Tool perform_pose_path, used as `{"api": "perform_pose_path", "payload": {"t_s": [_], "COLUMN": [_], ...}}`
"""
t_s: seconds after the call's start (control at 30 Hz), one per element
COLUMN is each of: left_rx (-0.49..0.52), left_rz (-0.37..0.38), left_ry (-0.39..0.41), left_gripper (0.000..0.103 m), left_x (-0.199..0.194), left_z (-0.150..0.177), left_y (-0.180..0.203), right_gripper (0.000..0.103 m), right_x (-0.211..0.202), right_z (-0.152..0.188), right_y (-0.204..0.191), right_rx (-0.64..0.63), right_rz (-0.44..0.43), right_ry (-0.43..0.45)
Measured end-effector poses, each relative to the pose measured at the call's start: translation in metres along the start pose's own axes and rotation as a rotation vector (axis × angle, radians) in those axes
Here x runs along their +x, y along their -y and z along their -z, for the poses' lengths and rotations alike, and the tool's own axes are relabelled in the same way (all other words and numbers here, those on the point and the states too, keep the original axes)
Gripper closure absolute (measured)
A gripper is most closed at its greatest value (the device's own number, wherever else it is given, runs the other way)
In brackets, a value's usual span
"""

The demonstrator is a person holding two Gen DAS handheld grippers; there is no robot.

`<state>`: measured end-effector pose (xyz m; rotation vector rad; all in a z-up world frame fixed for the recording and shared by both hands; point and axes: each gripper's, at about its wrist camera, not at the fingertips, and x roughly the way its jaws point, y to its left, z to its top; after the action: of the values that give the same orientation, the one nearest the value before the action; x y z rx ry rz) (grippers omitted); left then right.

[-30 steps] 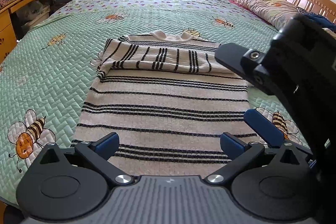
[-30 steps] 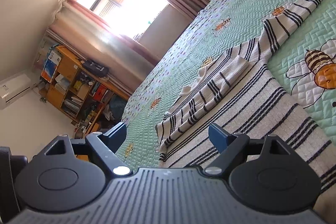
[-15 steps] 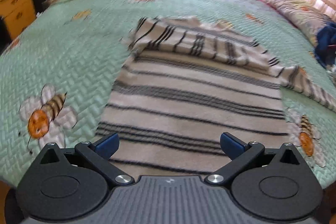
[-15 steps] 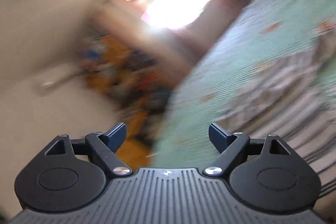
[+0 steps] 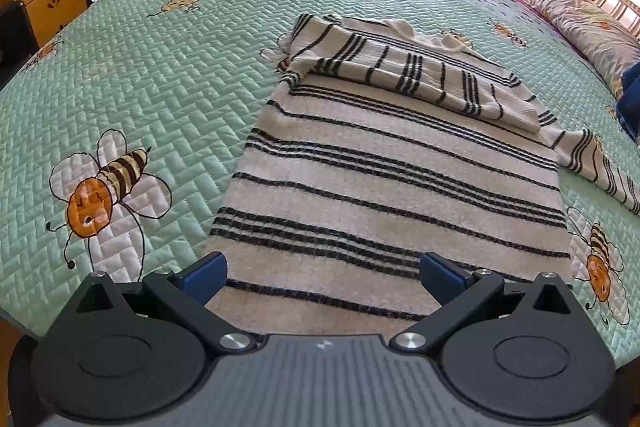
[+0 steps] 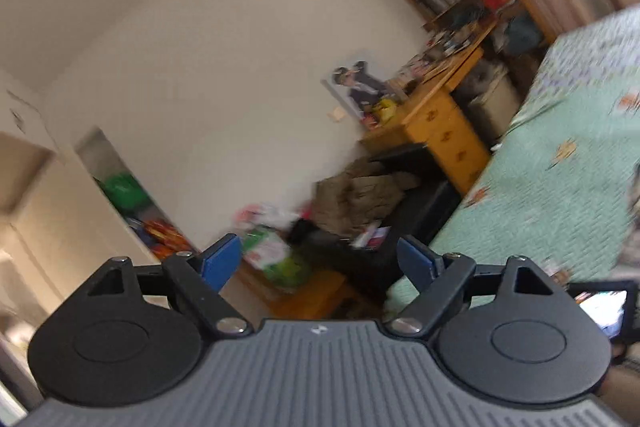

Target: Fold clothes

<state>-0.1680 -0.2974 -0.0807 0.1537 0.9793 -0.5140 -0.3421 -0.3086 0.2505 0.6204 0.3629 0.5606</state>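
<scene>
No readable text, label, brand or number anywhere in either view.

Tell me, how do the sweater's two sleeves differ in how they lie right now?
The near sleeve is folded across the striped sweater, resting on its chest; the other sleeve trails off the sweater's right side. The folded one lies wholly on the garment; the trailing one lies on the green bee quilt. Both share the same white knit with black stripes, and neither gripper touches them.

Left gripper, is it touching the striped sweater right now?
Cannot tell. In the left wrist view the open left gripper hangs over the striped sweater, but its fingertips' height above the cloth is unclear.
</scene>
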Motion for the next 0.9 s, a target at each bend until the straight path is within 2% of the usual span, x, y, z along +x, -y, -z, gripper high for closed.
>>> {"api": "perform_pose_path", "payload": {"t_s": [0.17,0.3,0.4,0.5,0.57,0.73,0.8,0.9], "left_rx": [-0.024,-0.019,-0.021,-0.025,-0.038,-0.049,-0.055,-0.057], "left_rz": [-0.002,0.003,-0.003,-0.005,-0.012,-0.019,-0.021,-0.028], "left_ry": [-0.024,-0.015,0.002,0.011,0.006,0.003,0.013,0.061], "left_gripper": [0.001,0.001,0.001,0.001,0.001,0.001,0.001,0.001], "left_x": [0.006,0.003,0.001,0.001,0.004,0.006,0.003,-0.004], "left_z": [0.001,0.001,0.0,-0.004,-0.006,-0.006,-0.007,-0.012], "left_y": [-0.006,-0.007,-0.01,-0.014,-0.017,-0.022,-0.025,-0.03], "right_gripper": [0.017,0.017,0.017,0.017,0.017,0.017,0.017,0.017], "right_x": [0.005,0.012,0.013,-0.004,-0.009,-0.01,-0.014,-0.026], "right_z": [-0.011,-0.01,-0.011,-0.01,-0.008,-0.008,-0.006,0.002], "right_y": [-0.029,-0.036,-0.029,-0.014,-0.007,0.003,0.023,0.088], "right_rx": [-0.097,-0.174,-0.191,-0.134,-0.12,-0.112,-0.085,0.063], "right_rz": [0.187,0.269,0.359,0.426,0.442,0.415,0.43,0.504], "right_ry": [0.062,0.106,0.108,0.134,0.159,0.176,0.163,0.173]}}
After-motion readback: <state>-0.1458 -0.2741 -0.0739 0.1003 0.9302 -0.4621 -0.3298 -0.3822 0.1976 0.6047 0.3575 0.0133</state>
